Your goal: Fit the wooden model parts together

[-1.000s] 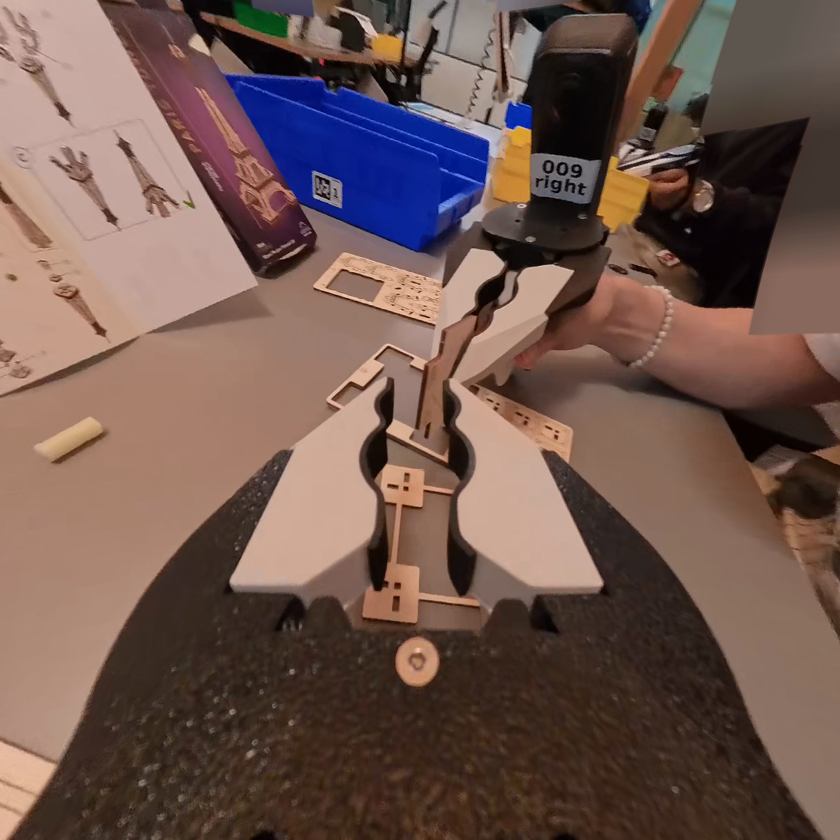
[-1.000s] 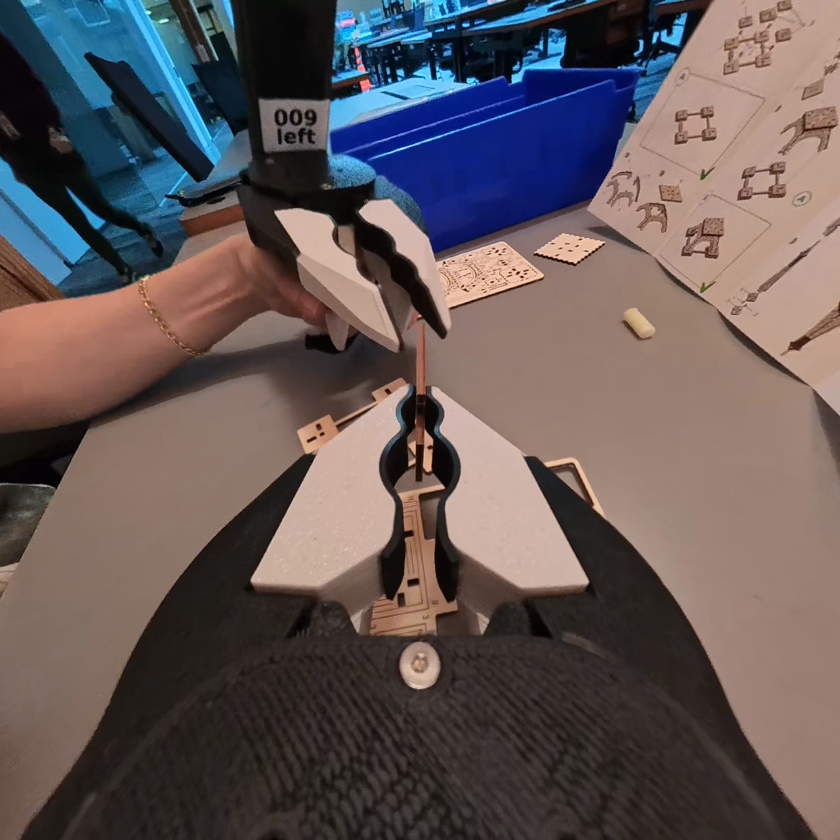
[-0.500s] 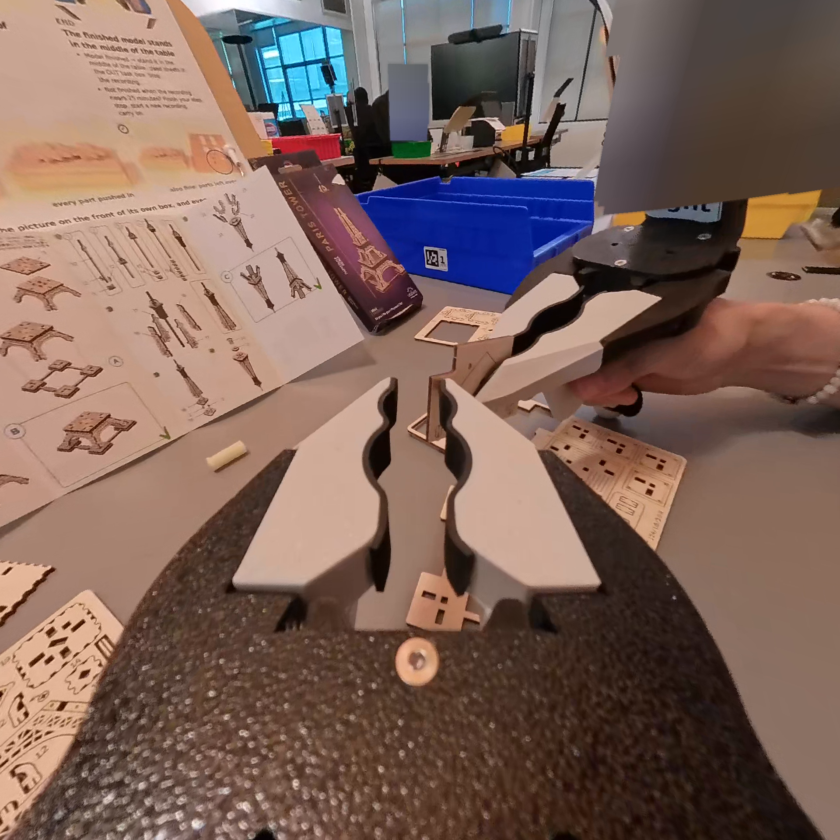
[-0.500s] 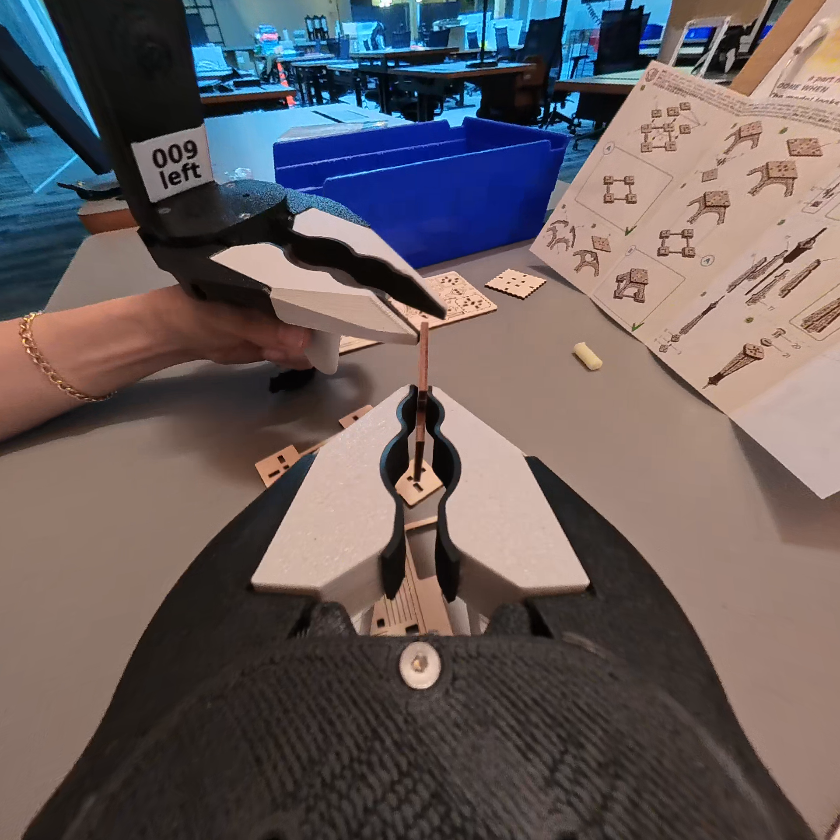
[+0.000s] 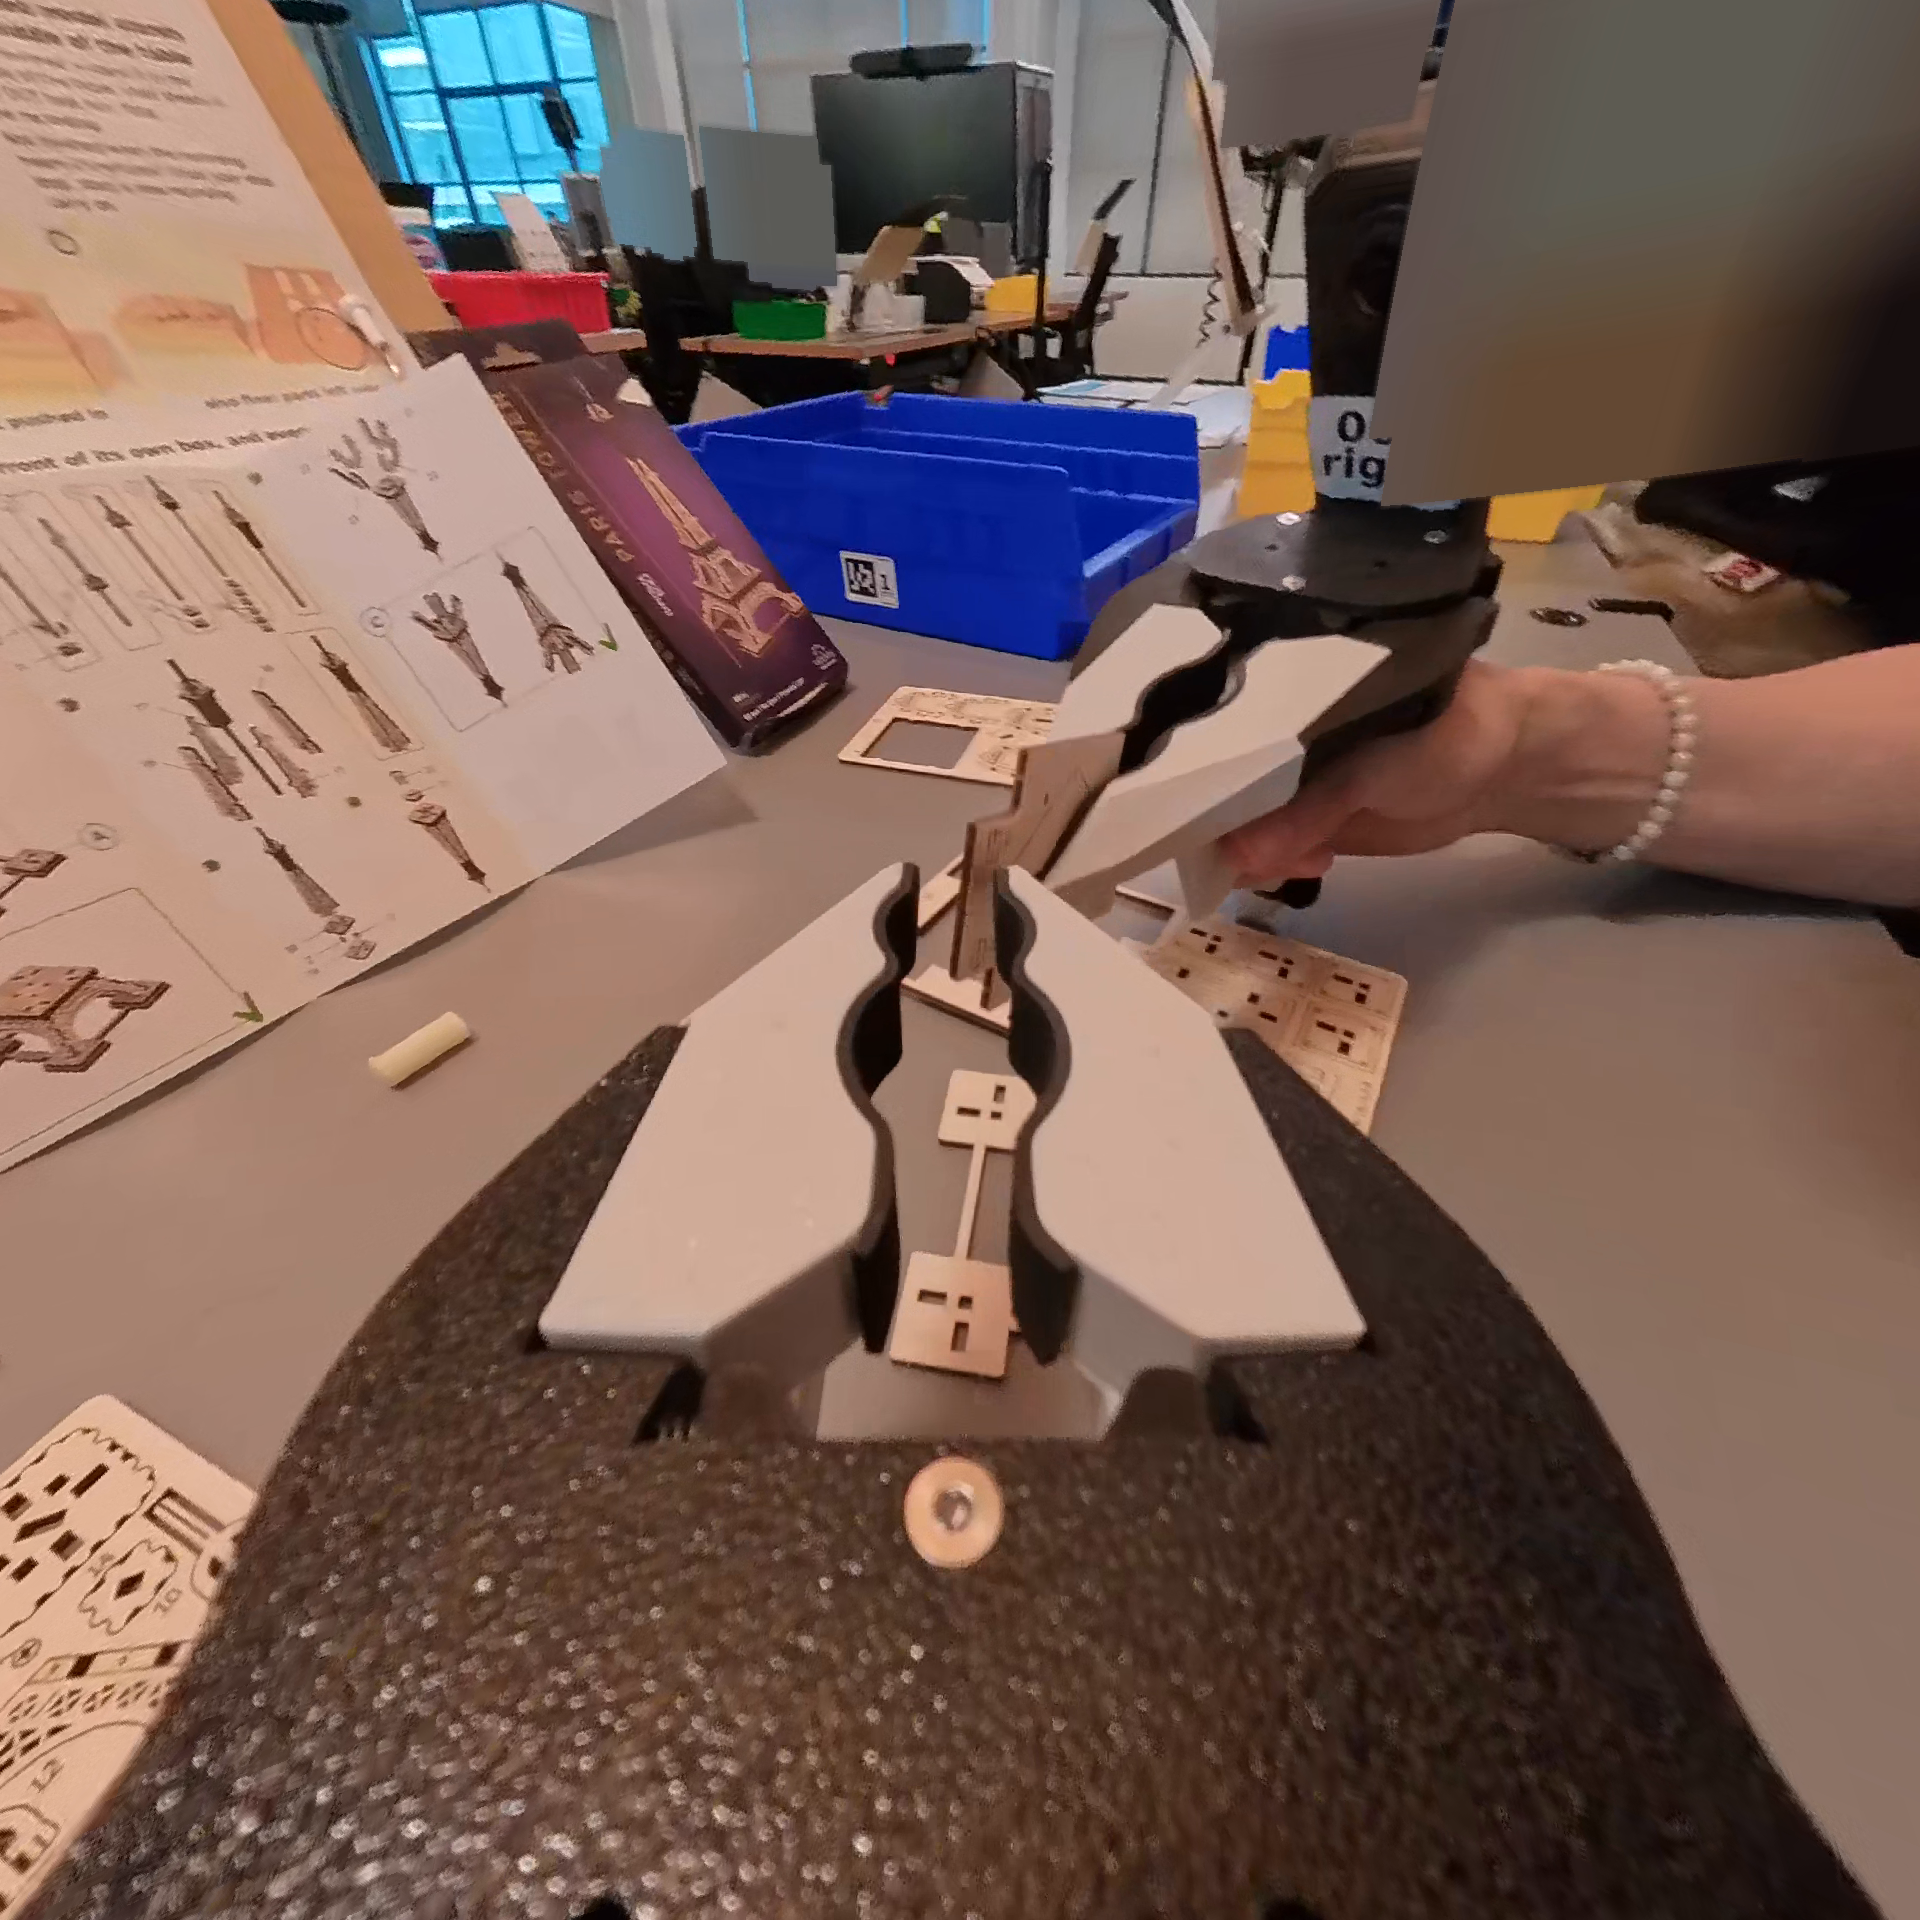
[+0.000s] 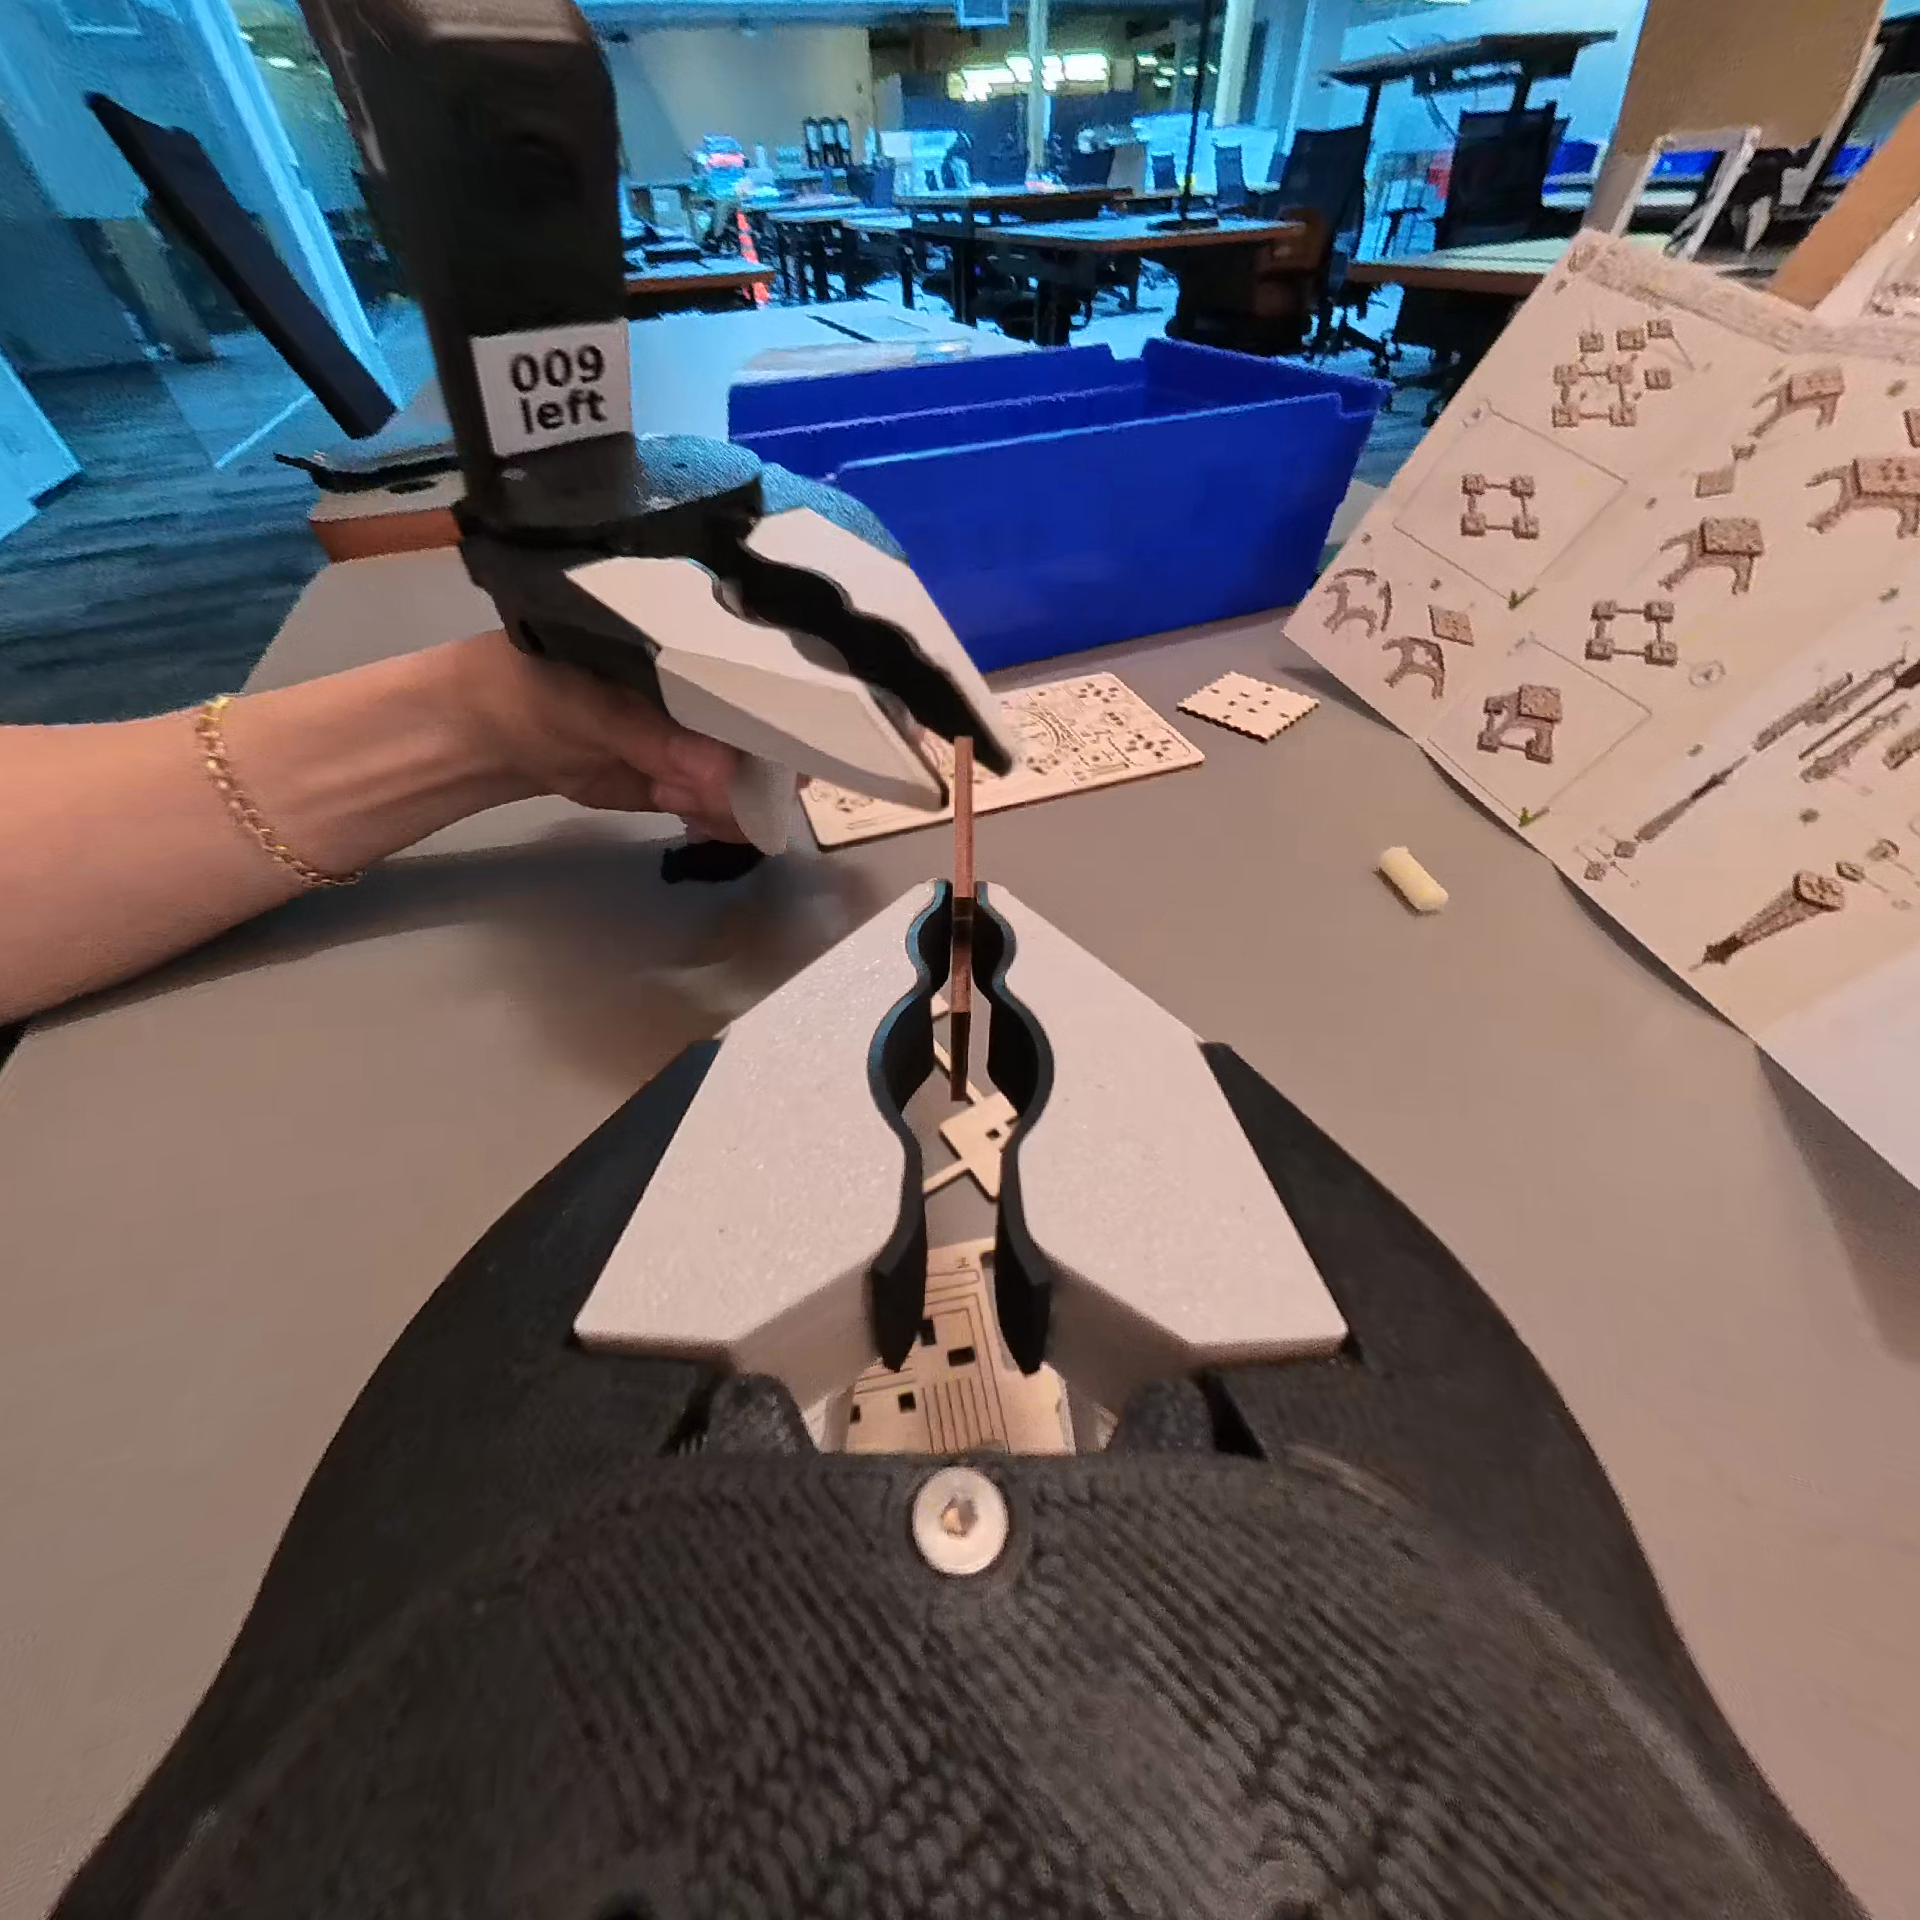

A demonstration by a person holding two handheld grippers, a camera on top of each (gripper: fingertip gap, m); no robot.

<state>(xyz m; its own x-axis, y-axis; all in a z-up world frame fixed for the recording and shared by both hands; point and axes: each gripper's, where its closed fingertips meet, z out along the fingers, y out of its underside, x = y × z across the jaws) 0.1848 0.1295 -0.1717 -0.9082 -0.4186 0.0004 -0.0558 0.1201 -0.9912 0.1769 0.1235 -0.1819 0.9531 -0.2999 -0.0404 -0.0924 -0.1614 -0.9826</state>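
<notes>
Seating upright wooden leg piece (image 5: 1023, 831), frame centre, pinched by my right gripper (image 6: 961, 909), onto flat square frame (image 5: 971, 1226) below. Left gripper (image 5: 951, 894) fingers spread, empty. Next: align tab with slot, press.

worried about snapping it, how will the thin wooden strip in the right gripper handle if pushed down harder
The wooden strip looks thin with notched edges, so probably stiff edgewise yet apt to snap. The right gripper pinches only its upper part, so it may pivot.

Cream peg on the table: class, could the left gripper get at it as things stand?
Probably yes: the left gripper is open and holds nothing, and the cream peg lies alone on bare grey table to its left.
</notes>
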